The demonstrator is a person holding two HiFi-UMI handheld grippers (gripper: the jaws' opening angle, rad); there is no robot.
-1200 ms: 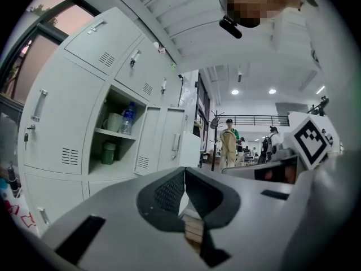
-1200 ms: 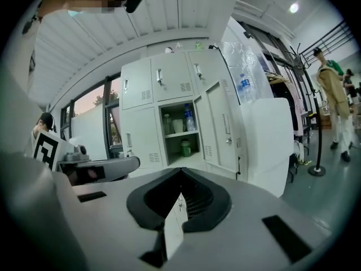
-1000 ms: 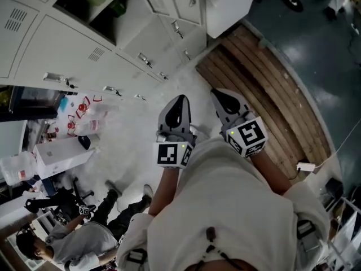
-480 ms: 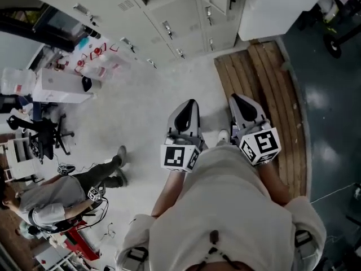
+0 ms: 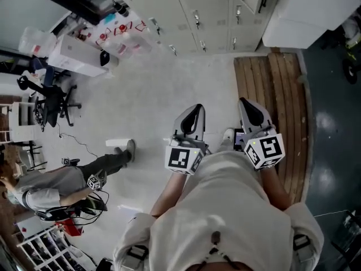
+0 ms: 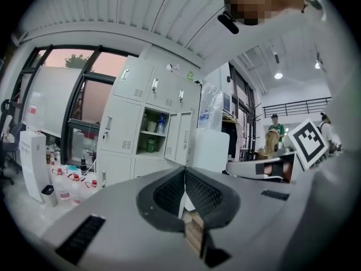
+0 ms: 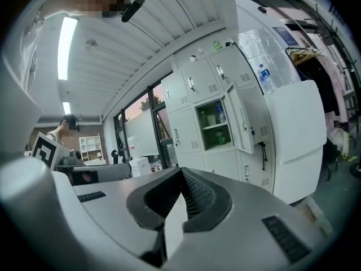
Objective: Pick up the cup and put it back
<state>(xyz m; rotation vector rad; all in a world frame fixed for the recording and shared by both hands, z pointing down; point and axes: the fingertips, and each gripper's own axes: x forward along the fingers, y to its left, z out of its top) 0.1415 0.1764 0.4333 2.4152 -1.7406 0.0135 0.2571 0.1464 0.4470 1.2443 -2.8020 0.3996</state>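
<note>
Lockers (image 5: 214, 4) slid up the head view; left tongs (image 5: 194, 110) and right tongs (image 5: 248, 103) were shut, empty, with no cup in sight.

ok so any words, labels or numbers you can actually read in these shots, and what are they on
No text here can be read.
marker cubes: black-and-white square patterns only, no letters.
red marks on clear containers by the lockers: too blurred.
blue sheet above the lockers: too small.
bottle label in the open locker: too small.
</note>
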